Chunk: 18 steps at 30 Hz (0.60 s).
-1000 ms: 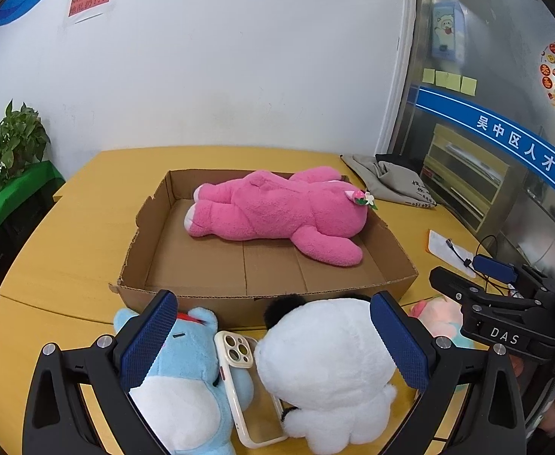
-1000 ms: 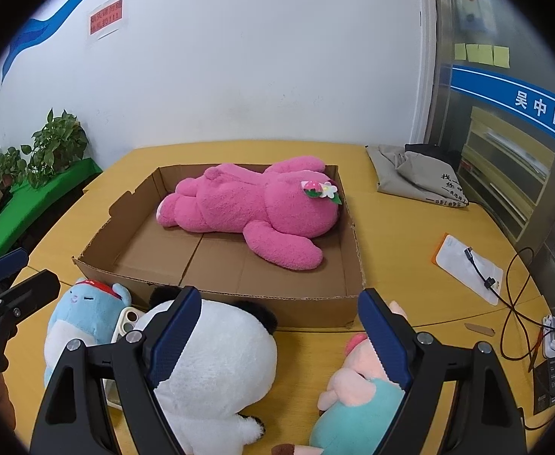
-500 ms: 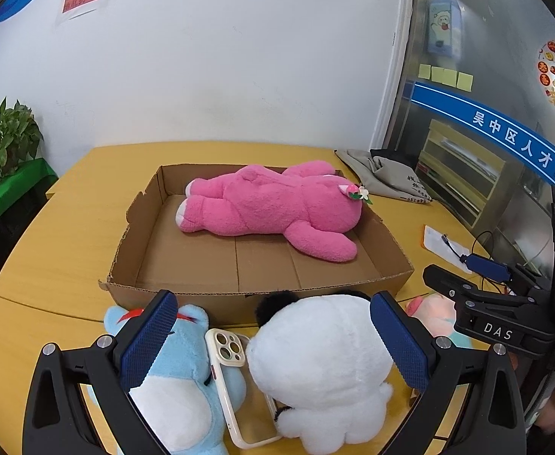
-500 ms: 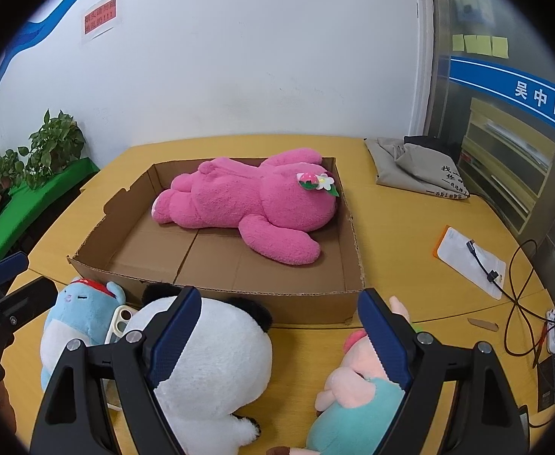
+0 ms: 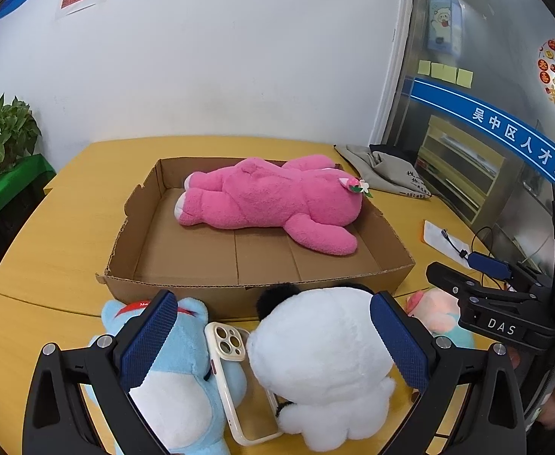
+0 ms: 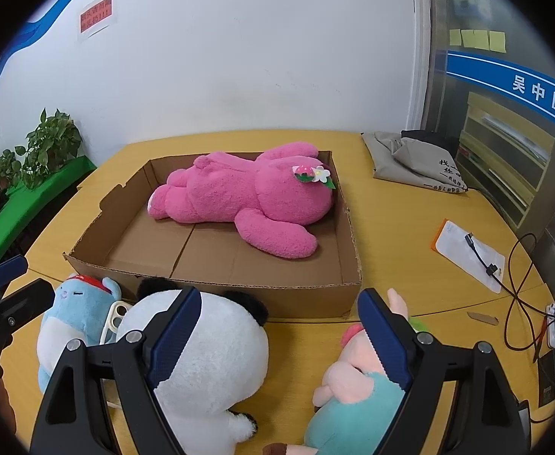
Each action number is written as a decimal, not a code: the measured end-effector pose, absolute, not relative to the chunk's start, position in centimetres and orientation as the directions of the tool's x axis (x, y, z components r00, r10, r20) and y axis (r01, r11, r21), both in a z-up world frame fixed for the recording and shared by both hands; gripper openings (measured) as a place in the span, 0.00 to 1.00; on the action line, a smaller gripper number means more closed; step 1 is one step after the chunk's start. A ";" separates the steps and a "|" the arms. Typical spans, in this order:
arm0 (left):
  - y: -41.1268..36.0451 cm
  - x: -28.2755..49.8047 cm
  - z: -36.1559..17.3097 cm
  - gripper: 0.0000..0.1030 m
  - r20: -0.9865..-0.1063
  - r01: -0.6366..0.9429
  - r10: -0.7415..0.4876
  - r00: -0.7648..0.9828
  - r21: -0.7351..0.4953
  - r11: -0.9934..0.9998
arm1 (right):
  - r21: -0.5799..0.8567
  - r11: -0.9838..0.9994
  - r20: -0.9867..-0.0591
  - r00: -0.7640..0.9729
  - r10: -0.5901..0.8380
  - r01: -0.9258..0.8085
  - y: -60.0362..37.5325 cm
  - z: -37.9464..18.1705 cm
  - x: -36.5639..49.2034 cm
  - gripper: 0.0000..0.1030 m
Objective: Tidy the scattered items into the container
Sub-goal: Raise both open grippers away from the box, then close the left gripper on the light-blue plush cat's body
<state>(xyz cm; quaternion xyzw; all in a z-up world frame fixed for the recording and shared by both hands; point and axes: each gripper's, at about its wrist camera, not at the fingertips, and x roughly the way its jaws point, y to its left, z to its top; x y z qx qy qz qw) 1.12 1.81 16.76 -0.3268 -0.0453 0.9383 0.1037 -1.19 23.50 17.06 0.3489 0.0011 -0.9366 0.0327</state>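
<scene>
**One toy boxed, four items left outside as both grippers wait wide open**

A pink plush bear (image 5: 269, 204) is seen lying on its side inside the cardboard box (image 5: 186, 288), well ahead of both sets of jaws; it is the only item judged to be tidied so far. The left gripper (image 5: 273, 337) is held released, with nothing clasped: a white panda toy (image 5: 315, 360) sits between and just below its blue pads, a blue plush toy (image 5: 186, 390) lies under the left-hand pad, and a phone case (image 5: 235, 375) is wedged between the two toys, touching both. The right gripper (image 6: 281, 337) is likewise held wide apart and empty, with bare yellow table (image 6: 410, 235) and the box's near wall framed between its pads, the panda (image 6: 209, 356) beneath its left-hand pad and a pink-and-teal plush toy (image 6: 357, 390) beneath its right-hand one.

Little is found to have changed over the last second. In both views the box and the toys have drifted slightly across the picture against a second ago, a small shift of aim only; the pads are set as far apart as before, and no toy has been moved, lifted or touched. For the task this is read as a pause above the next pickings, not progress: four items are left outside the box, all just short of its near wall.

Beyond the jaws, a folded grey bag (image 6: 410, 159), a white pouch with a cable (image 6: 466, 254) and a potted plant (image 6: 46, 148) are left where they were.
</scene>
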 end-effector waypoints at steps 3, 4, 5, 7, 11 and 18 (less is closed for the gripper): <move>1.4 1.1 16.6 1.00 -0.608 -0.163 0.230 -0.760 -0.165 -0.973 | 0.015 -0.998 -0.656 -0.752 -0.056 0.061 23.3 16.9 -1.2 0.83; 1.2 1.2 16.5 1.00 -0.609 -0.162 0.228 -0.760 -0.163 -0.973 | 0.017 -0.998 -0.658 -0.751 -0.057 0.061 23.2 16.8 -1.2 0.83; 1.1 1.2 16.4 1.00 -0.609 -0.160 0.227 -0.760 -0.163 -0.974 | 0.017 -0.998 -0.659 -0.750 -0.059 0.064 23.2 16.8 -1.2 0.83; 0.4 1.3 16.2 1.00 -0.609 -0.154 0.228 -0.760 -0.172 -0.973 | 0.011 -0.997 -0.661 -0.748 -0.060 0.070 22.9 16.7 -1.1 0.83; -1.4 1.5 15.7 1.00 -0.617 -0.135 0.223 -0.755 -0.186 -0.973 | 0.008 -0.998 -0.668 -0.742 -0.057 0.069 22.5 16.3 -1.2 0.83; -6.1 1.7 13.5 1.00 -0.659 -0.095 0.207 -0.723 -0.202 -0.975 | 0.034 -0.988 -0.681 -0.720 -0.133 0.151 20.2 15.5 -1.3 0.83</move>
